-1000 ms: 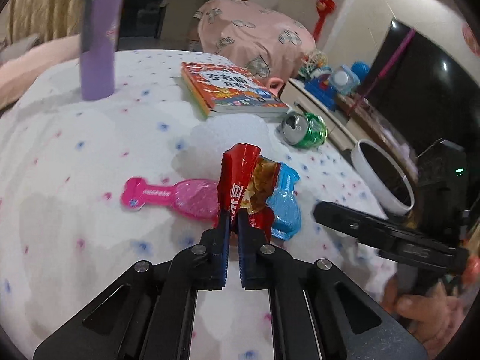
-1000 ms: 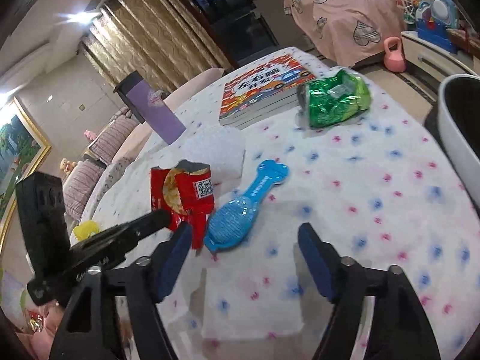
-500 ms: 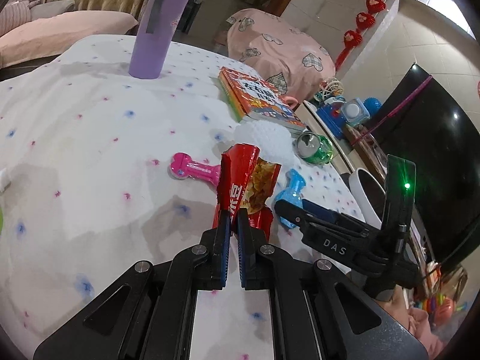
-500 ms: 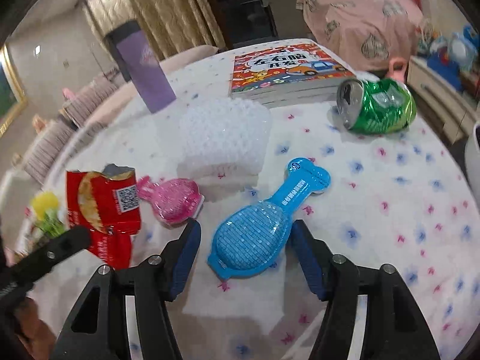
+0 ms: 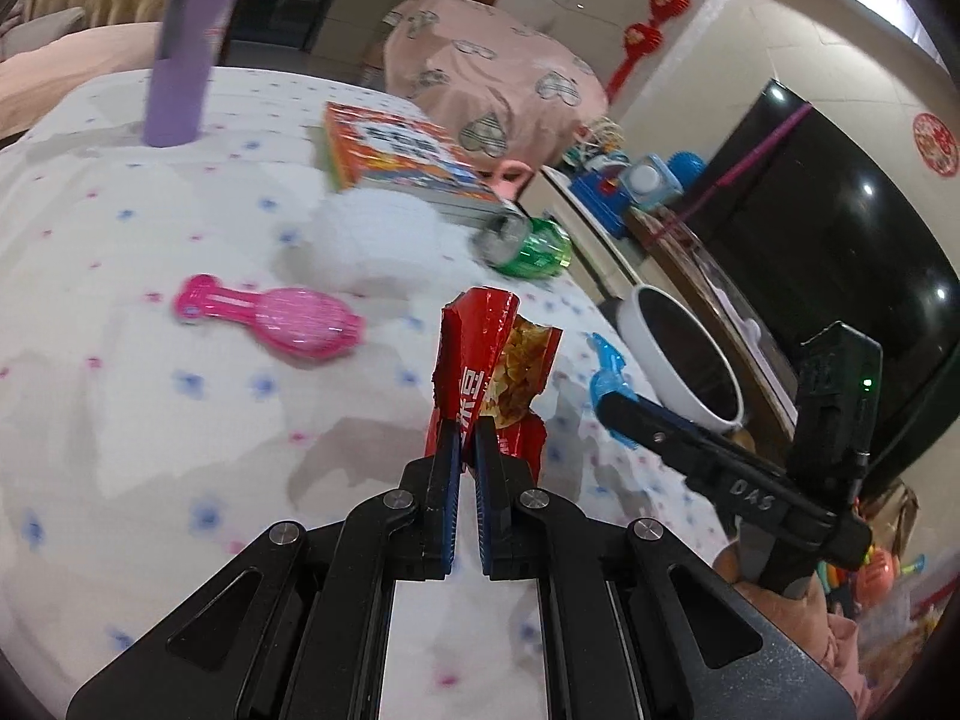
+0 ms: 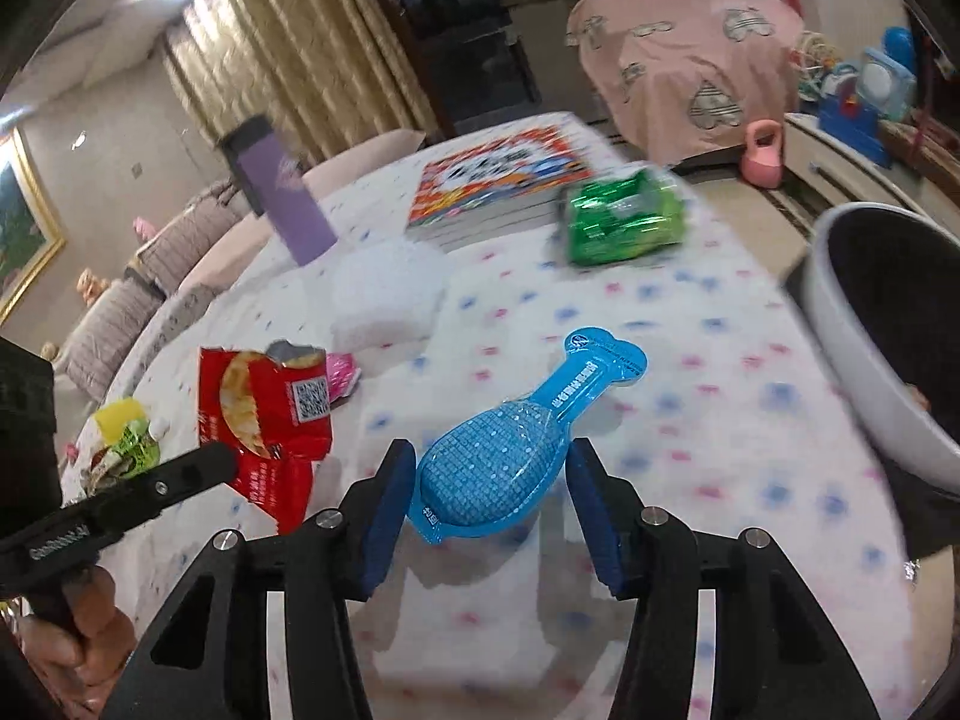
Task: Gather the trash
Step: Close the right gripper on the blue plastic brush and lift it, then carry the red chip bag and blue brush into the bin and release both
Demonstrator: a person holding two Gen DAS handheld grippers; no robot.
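The left gripper (image 5: 468,438) has its blue-padded jaws pressed onto the lower part of a torn red snack bag (image 5: 489,372), which stands upright between them with its ragged open top showing chips printed on the foil; in the right wrist view the same bag (image 6: 264,414) hangs above the left side of the table, its QR code facing the camera. The right gripper (image 6: 491,504) is spread wide, one pad on each side of the broad end of a blue spoon-shaped packet (image 6: 522,450) — the left pad looks close to touching it, the right pad stands a little apart, and the packet lies flat on the spotted white tablecloth (image 6: 690,396) with its narrow end pointing away toward the table's far edge. A crushed green can (image 6: 624,219) lies on its side near the far right edge, just beside a colourful book (image 6: 498,177). A pink packet (image 5: 270,321) of the same spoon shape lies toward the left of the cloth, and a white crumpled wad (image 5: 372,237) sits between it and the book. A purple tumbler (image 5: 186,60) stands upright near the far left edge. Off the table's right edge stands a white bin (image 6: 870,330) with a dark inside — its rim is level with the cloth.
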